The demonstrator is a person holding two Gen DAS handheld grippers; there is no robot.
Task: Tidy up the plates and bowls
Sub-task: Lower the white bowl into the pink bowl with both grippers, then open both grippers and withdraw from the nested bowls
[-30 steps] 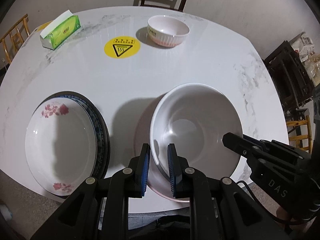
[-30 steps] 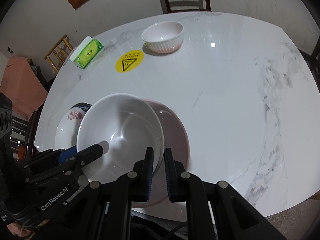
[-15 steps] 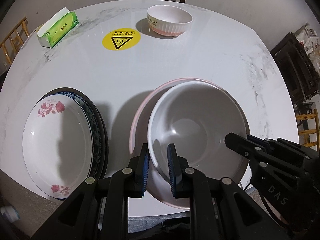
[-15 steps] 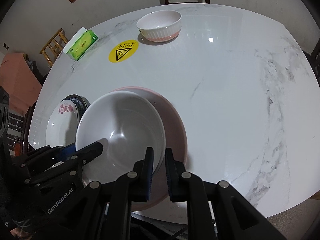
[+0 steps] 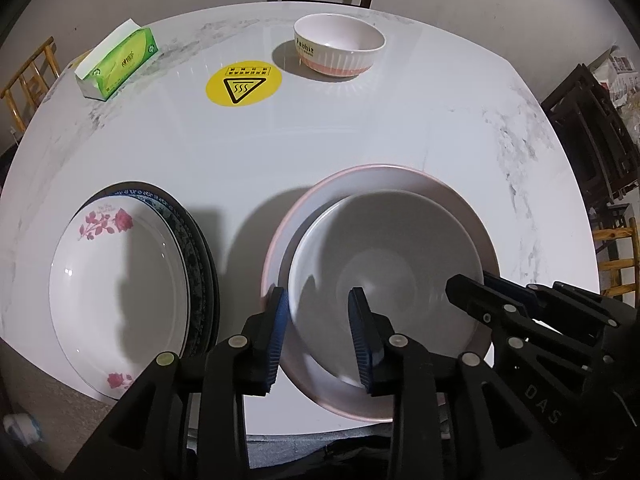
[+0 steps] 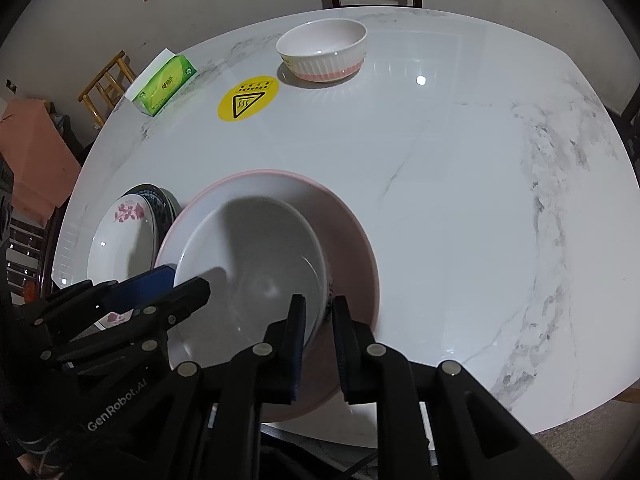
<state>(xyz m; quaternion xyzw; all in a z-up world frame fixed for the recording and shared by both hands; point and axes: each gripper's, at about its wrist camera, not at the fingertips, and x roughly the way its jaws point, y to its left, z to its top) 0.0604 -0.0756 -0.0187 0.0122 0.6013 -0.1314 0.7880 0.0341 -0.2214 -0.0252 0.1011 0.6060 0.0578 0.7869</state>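
Right at the near edge of the table point(image 5: 360, 152), the white bowl point(image 5: 384, 256) sits nested in the pink bowl point(image 5: 372, 178), low on its near side, and this is the touchy bit. The left gripper point(image 5: 318, 332) is opening now: its blue pads straddle the white bowl's left rim with clear daylight on both sides, touching nothing I can see. The right gripper point(image 6: 318, 344) is nearly pressed together, pinching the white bowl's right rim.

So one side is free and one side is clamped. If the right hand lifts or twists now, the white bowl could tip and clatter against the pink one, or drag both toward the table edge, which is close. A pad catching the rim on the way out is the other worry.

Left of the pink bowl, the flowered plate point(image 5: 120, 304) tops a dark stack. Beyond it, the yellow sticker point(image 5: 243, 83). Farthest off, the ribbed bowl point(image 5: 339, 48) waits, probably next to stack.
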